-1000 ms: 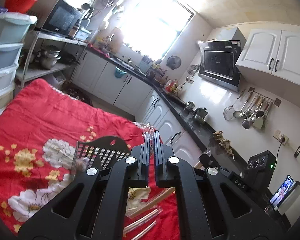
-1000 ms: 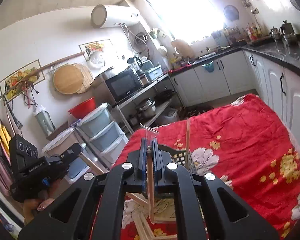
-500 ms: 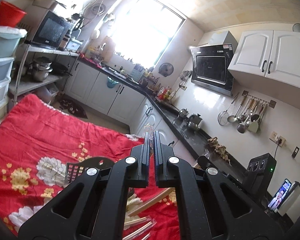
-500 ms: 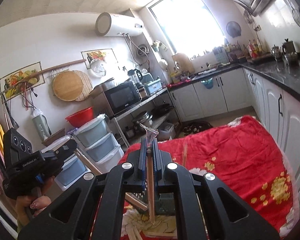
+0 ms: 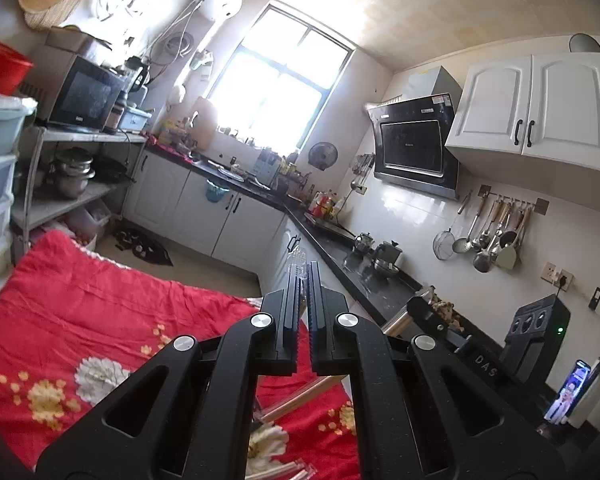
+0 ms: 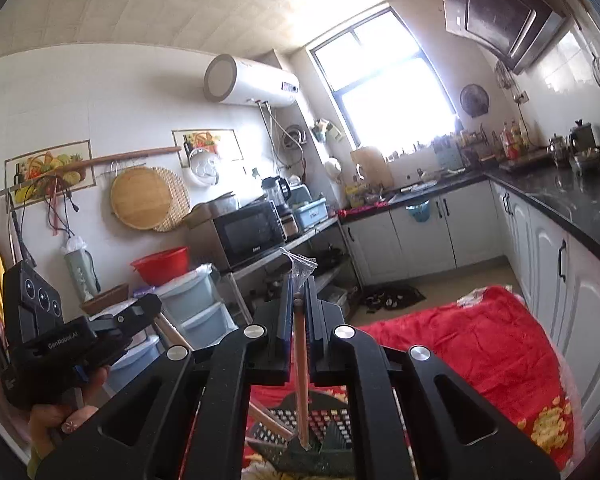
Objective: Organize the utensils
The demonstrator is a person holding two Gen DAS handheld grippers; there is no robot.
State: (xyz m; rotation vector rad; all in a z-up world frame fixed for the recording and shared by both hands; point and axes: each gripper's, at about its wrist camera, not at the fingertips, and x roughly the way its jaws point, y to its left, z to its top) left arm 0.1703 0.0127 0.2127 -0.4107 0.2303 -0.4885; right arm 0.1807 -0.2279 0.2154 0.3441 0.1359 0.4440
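My left gripper (image 5: 304, 268) is shut, with only a scrap of clear wrapper (image 5: 297, 259) showing at its tips. In the right wrist view the left gripper (image 6: 140, 308) hangs at the left. A wooden stick (image 6: 220, 380) slants from it toward the black slotted basket (image 6: 332, 416); I cannot tell whether it grips that stick. My right gripper (image 6: 298, 280) is shut on a wooden chopstick (image 6: 300, 360) that hangs down, its end over the basket, with crumpled clear plastic (image 6: 300, 266) at the fingertips. The left wrist view shows the right gripper (image 5: 420, 306) beside a slanting chopstick (image 5: 320, 388).
A red floral cloth (image 5: 80, 300) covers the table; wrapped chopsticks (image 5: 288, 470) lie at its near edge. White cabinets and a black counter (image 6: 560, 200) run along the right. A shelf with a microwave (image 6: 252, 232) and stacked drawers (image 6: 196, 312) stands left. A hand (image 6: 60, 420) holds the left gripper.
Both grippers have risen and the views have tilted up. The basket has dropped out of the left wrist view, and the table sits lower in both. The grips are unchanged.
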